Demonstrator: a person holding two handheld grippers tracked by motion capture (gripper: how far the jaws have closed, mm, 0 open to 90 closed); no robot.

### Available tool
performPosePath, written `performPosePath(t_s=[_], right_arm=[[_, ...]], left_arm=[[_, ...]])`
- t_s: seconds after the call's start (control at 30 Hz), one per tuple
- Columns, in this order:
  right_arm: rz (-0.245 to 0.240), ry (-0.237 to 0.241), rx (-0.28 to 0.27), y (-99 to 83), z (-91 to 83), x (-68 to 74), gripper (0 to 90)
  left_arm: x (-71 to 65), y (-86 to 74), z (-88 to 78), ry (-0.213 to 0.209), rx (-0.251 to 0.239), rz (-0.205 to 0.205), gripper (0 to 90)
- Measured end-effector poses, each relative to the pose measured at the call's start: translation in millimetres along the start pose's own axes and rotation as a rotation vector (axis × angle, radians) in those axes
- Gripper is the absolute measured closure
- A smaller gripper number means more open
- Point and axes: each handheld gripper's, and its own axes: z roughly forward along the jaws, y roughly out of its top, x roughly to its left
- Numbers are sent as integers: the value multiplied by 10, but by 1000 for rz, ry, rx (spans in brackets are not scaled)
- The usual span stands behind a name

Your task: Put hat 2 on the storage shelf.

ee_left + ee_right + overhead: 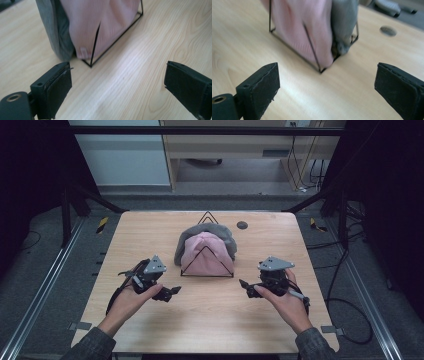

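While both hands hang low over the near half of the table [150, 320], nothing is gripped yet: the left gripper [172, 292] and the right gripper [243, 284] each stand with jaws spread wide and only bare wood between them. They point inward, toward one another and slightly forward, one at each near corner of the black wire rack [207, 262] in the middle of the table. That placing looks deliberate to me, since the rack is a thin triangular frame and would likely need steadying or approaching from both sides.

A pink knitted cloth [206, 254] is draped over the rack's front, and a grey cloth [220, 232] lies behind and partly over it, hanging down the far side. From the left gripper view, the pink cloth [100, 22] reaches down almost to the table inside the wire rack [93, 47], with the grey cloth [53, 30] just beside it. The right gripper view gives the mirrored corner: pink cloth [297, 25], grey cloth [344, 22]. I judge the draped cloths are what the hands are after, each gripper lined up with a lower hem.
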Motion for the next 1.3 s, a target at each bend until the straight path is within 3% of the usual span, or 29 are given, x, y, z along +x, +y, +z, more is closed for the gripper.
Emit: performPosePath(t_s=[0.3, 0.43, 0.63, 1.07, 1.3], right_arm=[[9, 55, 136, -409, 209, 84, 81], [16, 65, 162, -492, 272, 83, 80], [55, 59, 210, -644, 367, 35, 80], [74, 51, 230, -728, 408, 51, 75], [67, 33, 226, -735, 456, 77, 55]], left_arm=[[12, -317, 171, -31, 108, -28, 70], [25, -435, 255, -35, 154, -48, 70], [40, -539, 295, -44, 157, -87, 67], [23, -622, 395, -61, 219, -87, 57], [20, -639, 429, -33, 233, -58, 28]])
